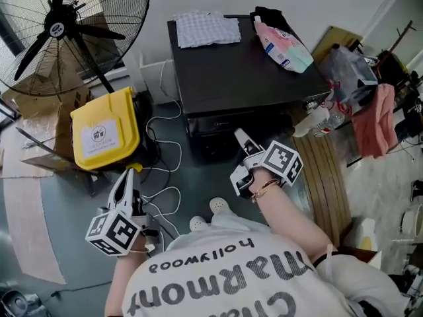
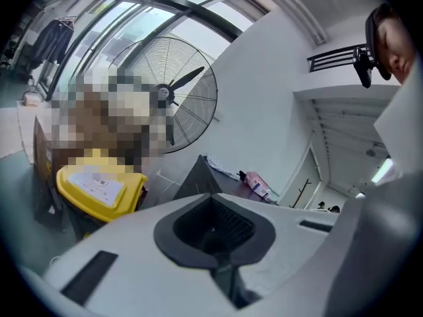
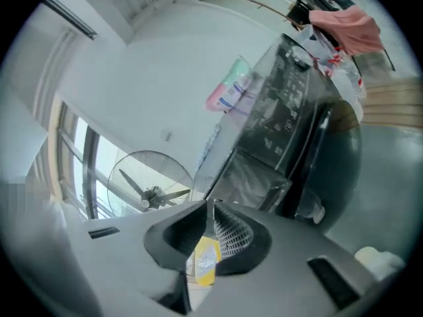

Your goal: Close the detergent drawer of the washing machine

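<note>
The black washing machine stands ahead of me; a checked cloth and a pink detergent pouch lie on its top. Its detergent drawer juts out open from the upper front, seen in the head view as a dark block. My right gripper hangs just in front of that drawer, apart from it. Its jaws are shut with nothing between them. My left gripper is low on the left beside the yellow bin, jaws shut and empty.
A yellow bin and a big floor fan stand left of the machine. White cables loop over the floor between them. Right of the machine are a plastic bottle, wooden boards and a red cloth.
</note>
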A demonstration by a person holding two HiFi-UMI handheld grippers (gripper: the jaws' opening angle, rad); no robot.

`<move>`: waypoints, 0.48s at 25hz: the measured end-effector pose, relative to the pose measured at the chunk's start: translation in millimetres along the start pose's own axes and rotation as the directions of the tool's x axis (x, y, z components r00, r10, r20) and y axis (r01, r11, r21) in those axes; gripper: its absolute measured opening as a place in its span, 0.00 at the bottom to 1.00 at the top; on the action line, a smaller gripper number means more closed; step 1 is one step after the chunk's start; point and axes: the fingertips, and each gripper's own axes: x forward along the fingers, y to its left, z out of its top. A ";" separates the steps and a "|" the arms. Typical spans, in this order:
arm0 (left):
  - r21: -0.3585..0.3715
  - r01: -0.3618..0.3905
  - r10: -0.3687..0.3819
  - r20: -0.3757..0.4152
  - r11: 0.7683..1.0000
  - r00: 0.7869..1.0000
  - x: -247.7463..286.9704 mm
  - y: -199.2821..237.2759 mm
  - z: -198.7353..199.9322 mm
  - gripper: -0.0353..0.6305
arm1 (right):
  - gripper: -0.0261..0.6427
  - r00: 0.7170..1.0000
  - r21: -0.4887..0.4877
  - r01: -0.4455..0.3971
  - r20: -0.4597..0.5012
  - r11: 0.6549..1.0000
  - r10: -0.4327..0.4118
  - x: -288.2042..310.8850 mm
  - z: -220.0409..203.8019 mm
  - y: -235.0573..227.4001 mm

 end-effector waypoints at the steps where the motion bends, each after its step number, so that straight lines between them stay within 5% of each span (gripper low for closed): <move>1: 0.001 0.011 -0.011 0.001 1.000 1.000 2.4 -6.9 -0.6 0.06 | 0.12 1.000 -0.046 -0.019 0.005 0.999 0.020 -5.1 5.3 11.2; 6: 0.033 0.046 -0.046 0.012 0.998 0.999 8.1 -39.2 -1.9 0.06 | 0.11 0.990 -0.238 -0.117 0.047 0.964 0.132 -31.4 33.3 65.6; 12: 0.066 0.091 -0.094 0.044 0.994 0.995 13.3 -84.7 -7.5 0.06 | 0.11 0.974 -0.449 -0.177 0.045 0.876 0.221 -54.7 55.6 102.6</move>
